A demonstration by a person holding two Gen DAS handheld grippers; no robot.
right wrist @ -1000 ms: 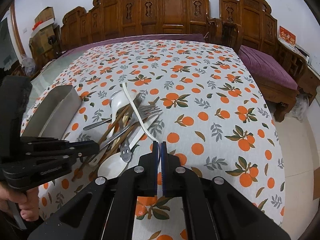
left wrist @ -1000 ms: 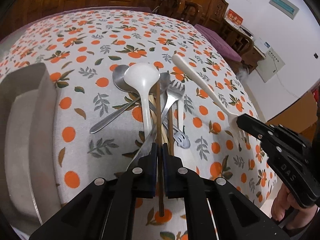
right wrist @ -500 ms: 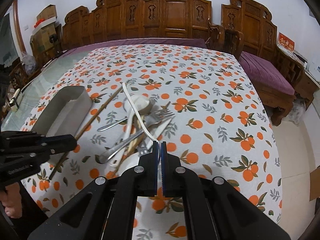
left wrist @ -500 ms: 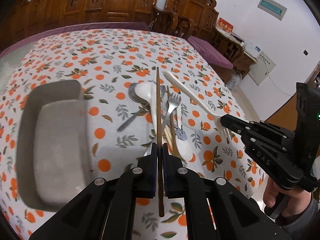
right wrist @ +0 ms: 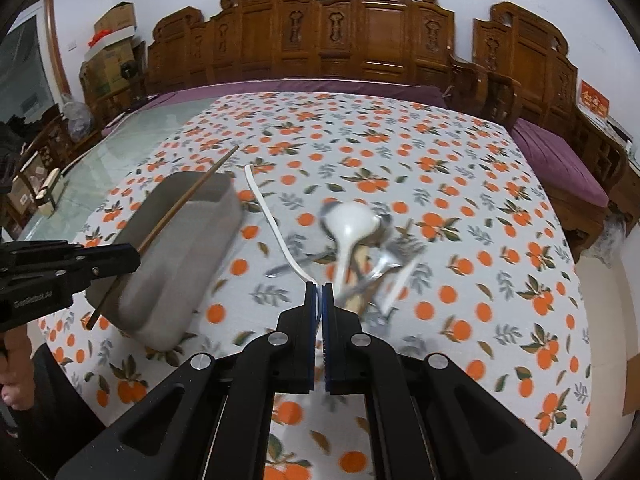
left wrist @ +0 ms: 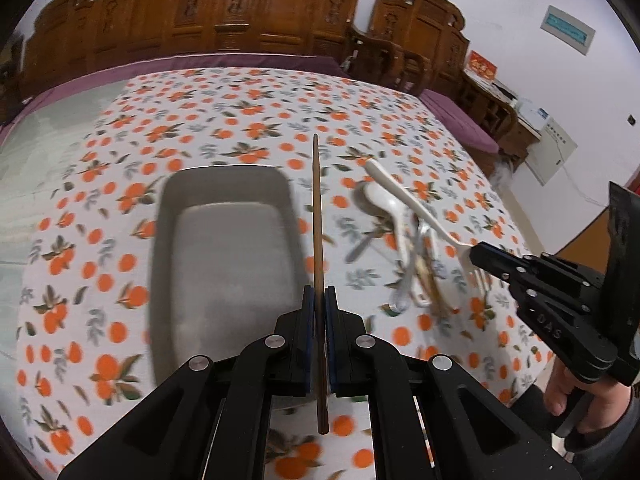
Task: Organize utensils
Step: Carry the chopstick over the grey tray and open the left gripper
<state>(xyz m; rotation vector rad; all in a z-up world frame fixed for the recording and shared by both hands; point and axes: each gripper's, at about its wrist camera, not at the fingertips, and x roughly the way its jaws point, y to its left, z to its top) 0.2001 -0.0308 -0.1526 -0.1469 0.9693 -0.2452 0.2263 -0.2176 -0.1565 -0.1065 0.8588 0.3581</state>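
Note:
My left gripper (left wrist: 318, 294) is shut on a brown wooden chopstick (left wrist: 316, 208), which hangs over the right rim of a grey metal tray (left wrist: 224, 248). My right gripper (right wrist: 320, 290) is shut on the tine end of a white plastic fork (right wrist: 272, 220), whose handle points away and up. From the right wrist, the left gripper (right wrist: 132, 258) holds the chopstick (right wrist: 180, 204) above the tray (right wrist: 180, 272). A pile of utensils (right wrist: 360, 248) lies on the orange-print cloth right of the tray, with a white spoon (right wrist: 352, 224) on top. From the left wrist, the right gripper (left wrist: 478, 256) hovers by that pile (left wrist: 404, 248).
The cloth (right wrist: 400, 152) covers most of the table, and bare glass (right wrist: 132, 148) shows at its left. Carved wooden benches (right wrist: 360, 32) with purple cushions (right wrist: 560, 160) line the far side and right. Cardboard boxes (right wrist: 112, 36) stand back left. A hand (left wrist: 560, 392) grips the right tool.
Both grippers have risen and moved left. The chopstick came out of the pile and now hangs over the tray's right rim. The white fork moved left with the right gripper.

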